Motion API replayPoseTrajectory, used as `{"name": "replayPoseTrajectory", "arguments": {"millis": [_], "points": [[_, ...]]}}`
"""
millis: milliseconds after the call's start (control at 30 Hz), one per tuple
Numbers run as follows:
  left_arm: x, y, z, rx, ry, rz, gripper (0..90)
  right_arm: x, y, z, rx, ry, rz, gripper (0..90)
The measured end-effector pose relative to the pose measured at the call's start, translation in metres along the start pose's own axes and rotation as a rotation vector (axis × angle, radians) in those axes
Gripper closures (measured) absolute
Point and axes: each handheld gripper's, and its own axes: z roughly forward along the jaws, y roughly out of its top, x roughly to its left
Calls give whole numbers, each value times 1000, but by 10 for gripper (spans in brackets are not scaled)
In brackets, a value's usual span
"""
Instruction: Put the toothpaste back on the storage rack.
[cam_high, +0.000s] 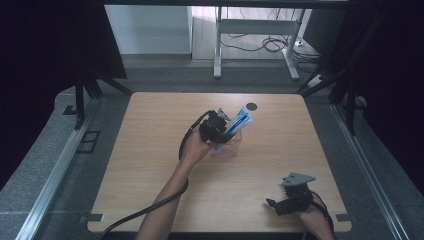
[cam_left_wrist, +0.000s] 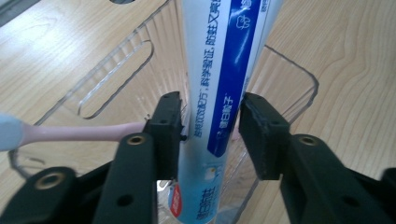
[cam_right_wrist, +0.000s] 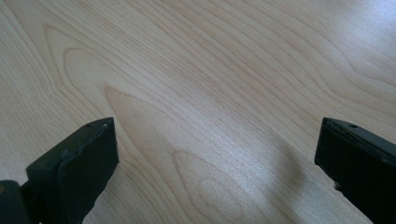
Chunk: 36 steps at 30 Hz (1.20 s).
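Note:
A white and blue toothpaste tube (cam_high: 241, 121) (cam_left_wrist: 219, 70) stands tilted in a clear plastic container (cam_high: 234, 146) (cam_left_wrist: 116, 65) near the middle of the wooden table (cam_high: 150, 170). My left gripper (cam_high: 221, 131) (cam_left_wrist: 210, 112) reaches into the container with one jaw on each side of the tube. The pads stand just off it, so the gripper is open. A pink toothbrush handle (cam_left_wrist: 84, 133) lies across the container behind the left jaw. My right gripper (cam_high: 272, 204) (cam_right_wrist: 217, 135) rests open at the near right of the table, with bare wood between its jaws.
A dark round hole (cam_high: 251, 106) sits in the tabletop just beyond the container. The left gripper's cable (cam_high: 150, 206) trails off the near edge. Metal rails (cam_high: 60, 160) run along both sides of the table, and desk legs with cables (cam_high: 218, 50) stand behind it.

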Motion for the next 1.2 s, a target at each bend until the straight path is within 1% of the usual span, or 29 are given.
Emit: {"name": "replayPoseTrajectory", "arguments": {"millis": [33, 67, 100, 167, 200, 233, 267, 300, 333, 400, 433, 467, 567, 633, 667, 700, 767, 800, 867, 900, 1100, 1200], "points": [[1, -1, -1, -8, -3, -10, 548, 0, 0, 0, 1, 2, 0, 0], [2, -1, -2, -13, -6, -7, 507, 0, 0, 0, 0, 3, 1, 0], [2, -1, -4, -25, -6, -13, 492, 0, 0, 0, -2, 3, 1, 0], [3, -1, -5, -30, -7, -10, 445, 0, 0, 0, -5, 3, 3, 0], [2, -1, -6, -33, -6, -9, 445, 0, 0, 0, -5, 3, 3, 0], [2, -1, -7, -34, -6, -10, 411, 0, 0, 1, -6, 7, 4, 0], [2, -1, -7, -35, -8, -11, 411, 0, 0, 1, -6, 7, 4, 0], [2, -1, -8, -37, -8, -6, 377, 1, 0, 1, -7, 7, 5, 0], [2, -1, -8, -40, -9, -8, 377, 1, 0, 1, -7, 7, 5, 0], [2, -1, -9, -44, -13, -9, 348, 0, 0, 1, -7, 9, 6, 0], [3, -1, -10, -46, -13, 0, 302, 0, 0, 1, -9, 9, 9, 0], [2, -1, -10, -56, -16, -7, 277, 0, 0, 1, -9, 9, 9, 0], [0, 0, -12, -51, -16, -3, 222, 0, -1, 1, -9, 11, 13, 0], [0, 0, -13, -51, -17, -5, 203, 0, -1, 1, -10, 12, 15, 0], [1, 0, -14, -55, -27, -4, 193, 0, -1, 1, -10, 15, 17, 0], [1, 0, -15, -60, -41, -15, 193, 0, -1, 1, -10, 15, 17, 0], [1, 0, -17, -67, -53, -25, 161, -1, -1, 1, -13, 24, 23, 0], [1, 0, -18, -67, -58, -20, 147, -1, -1, 1, -16, 25, 29, 0], [0, 0, -21, -74, -57, -24, 140, -2, -2, 2, -14, 38, 41, 0], [0, 0, -22, -67, -57, -15, 140, -2, -2, 2, -14, 38, 41, 0], [-4, 1, -27, -68, -61, -7, 134, -3, -2, 2, -21, 38, 58, 0], [-7, 1, -29, -67, -50, 10, 132, -3, -2, 2, -21, 37, 58, 0]]}}
